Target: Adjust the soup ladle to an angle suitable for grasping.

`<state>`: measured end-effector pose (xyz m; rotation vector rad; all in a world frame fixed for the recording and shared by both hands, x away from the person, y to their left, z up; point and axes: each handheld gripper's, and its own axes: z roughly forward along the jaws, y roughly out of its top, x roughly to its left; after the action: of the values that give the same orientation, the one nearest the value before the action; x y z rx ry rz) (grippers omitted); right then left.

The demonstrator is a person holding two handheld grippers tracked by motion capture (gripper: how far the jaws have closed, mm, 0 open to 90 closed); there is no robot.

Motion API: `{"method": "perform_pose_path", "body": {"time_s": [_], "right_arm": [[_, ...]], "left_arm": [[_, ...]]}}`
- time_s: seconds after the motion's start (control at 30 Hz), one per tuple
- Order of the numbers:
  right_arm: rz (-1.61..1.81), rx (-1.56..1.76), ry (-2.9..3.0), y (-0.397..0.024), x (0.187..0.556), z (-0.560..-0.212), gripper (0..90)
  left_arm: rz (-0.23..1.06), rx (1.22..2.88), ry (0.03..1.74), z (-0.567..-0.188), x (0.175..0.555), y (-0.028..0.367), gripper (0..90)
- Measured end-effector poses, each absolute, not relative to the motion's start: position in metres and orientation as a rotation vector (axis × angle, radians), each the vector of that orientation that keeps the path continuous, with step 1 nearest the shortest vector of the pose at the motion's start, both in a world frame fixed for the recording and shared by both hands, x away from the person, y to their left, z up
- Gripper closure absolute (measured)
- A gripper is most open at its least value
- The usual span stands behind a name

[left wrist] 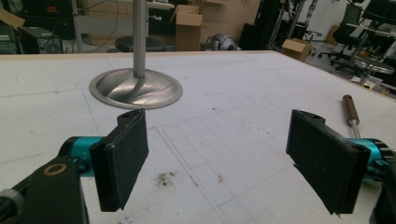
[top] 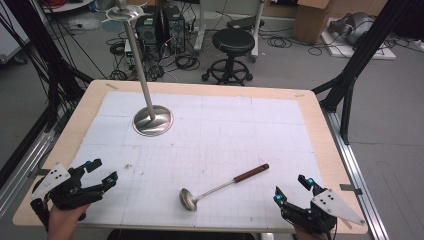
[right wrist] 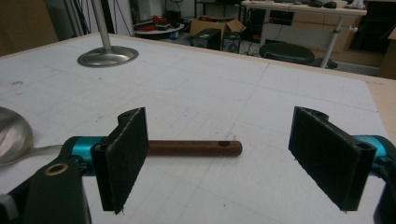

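Tabletop scene with 1 ladle [top: 220, 188] as the landmark. The ladle lies flat on the white gridded mat [top: 210, 130] that covers the wooden table [top: 320, 130], in the near half of the mat. Its steel bowl [top: 188, 199] points toward the person's edge of the table; its brown wooden handle [top: 252, 172] points away and to the right, joined to the bowl by a thin metal shaft.

Left gripper [top: 102, 172]: well apart from the ladle, to the left of its bowl, near the table's left corner, held in a hand [top: 62, 220]. Its 2 black jaws stand wide and released, with only bare mat between them in the left gripper view [left wrist: 217, 154], where the handle end [left wrist: 350, 109] lies off by the right jaw.

Right gripper [top: 291, 189]: to the right of the ladle, near the handle but not touching it. Its 2 jaws are likewise spread and grasp nothing. In the right gripper view [right wrist: 217, 154] the handle [right wrist: 194, 148] lies crosswise on the mat beyond the jaw tips, partly behind the left jaw, and the bowl [right wrist: 14, 135] sits at the picture's left edge.

Beyond the ladle, toward the far left of the mat, stands 1 metal pole on a round steel base [top: 152, 121].
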<state>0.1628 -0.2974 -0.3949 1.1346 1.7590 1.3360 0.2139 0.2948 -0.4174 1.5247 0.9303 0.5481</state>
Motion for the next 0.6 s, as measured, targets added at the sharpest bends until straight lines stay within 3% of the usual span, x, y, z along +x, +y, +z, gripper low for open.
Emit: {"method": "perform_pose_path", "body": {"time_s": [0.6], "right_arm": [[1.474,1.096,1.807,-0.272,0.166,-0.395,22.3]], "left_arm": [[0.535,1.563,0.901,-0.418,0.214,0.286,21.5]]}}
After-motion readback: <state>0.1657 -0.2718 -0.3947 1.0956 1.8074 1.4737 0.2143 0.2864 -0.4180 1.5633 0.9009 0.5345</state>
